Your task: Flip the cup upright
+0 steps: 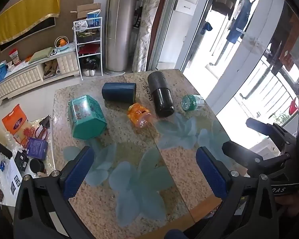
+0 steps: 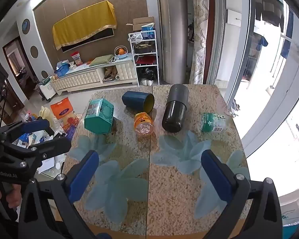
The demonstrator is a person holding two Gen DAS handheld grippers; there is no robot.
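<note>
A dark blue cup lies on its side at the far middle of the table, its mouth toward the right; the right wrist view shows its yellow-green inside. My left gripper is open and empty above the near part of the table, well short of the cup. My right gripper is open and empty, also over the near part. Each gripper shows at the edge of the other's view, the right gripper open there and the left gripper open too.
On the floral table lie a teal hexagonal tin, an orange bottle, a black flask and a small green bottle. Clutter covers a low surface to the left. A TV cabinet stands behind.
</note>
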